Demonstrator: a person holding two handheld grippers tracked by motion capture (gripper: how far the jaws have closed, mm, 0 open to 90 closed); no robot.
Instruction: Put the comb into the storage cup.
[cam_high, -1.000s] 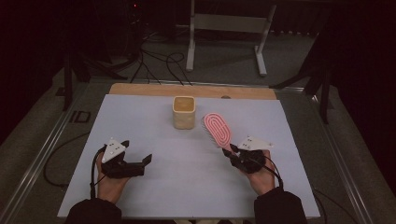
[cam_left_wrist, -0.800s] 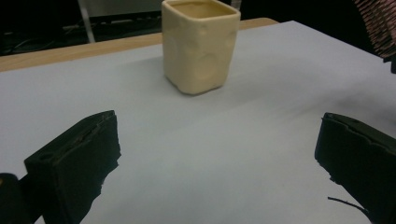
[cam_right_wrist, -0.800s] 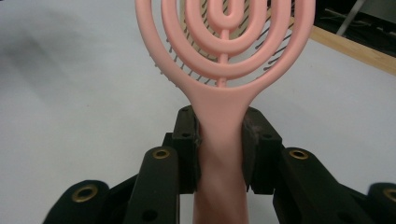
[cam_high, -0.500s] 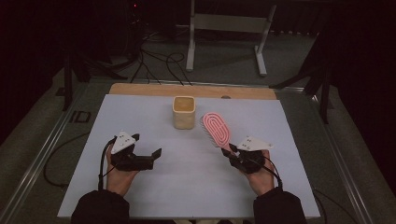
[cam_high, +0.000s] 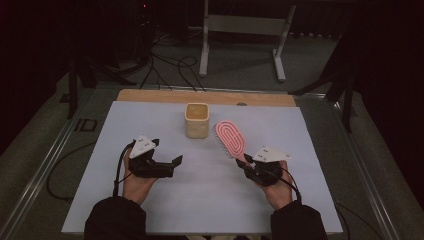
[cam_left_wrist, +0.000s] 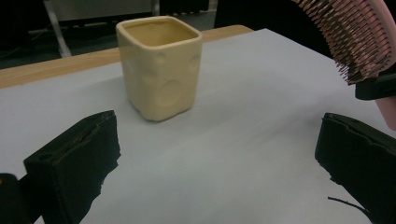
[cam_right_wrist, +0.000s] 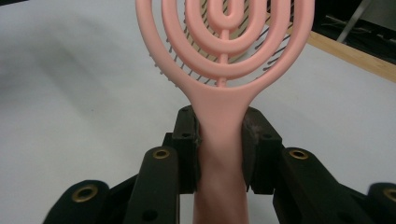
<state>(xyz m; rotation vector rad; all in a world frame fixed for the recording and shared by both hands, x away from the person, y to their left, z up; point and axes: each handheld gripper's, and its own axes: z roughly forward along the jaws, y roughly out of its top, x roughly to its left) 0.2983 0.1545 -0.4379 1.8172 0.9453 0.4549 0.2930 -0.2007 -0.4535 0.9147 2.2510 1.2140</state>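
Right gripper (cam_high: 246, 163) clamps the pink oval plastic hairbrush (cam_high: 231, 138) by its handle, apparently bound for the square cream ceramic cup (cam_high: 197, 120); left gripper (cam_high: 172, 161), jaws apart, waits empty.

Right gripper (cam_high: 243, 163) is clamped on the handle of a pink hairbrush (cam_high: 230, 138); the brush head points away from the person, toward the cup. Yellow square cup (cam_high: 196, 120) stands upright on the white table sheet (cam_high: 210, 200), just left of the brush head. Left gripper (cam_high: 176, 161) hovers with jaws apart, aimed rightward, holding nothing.
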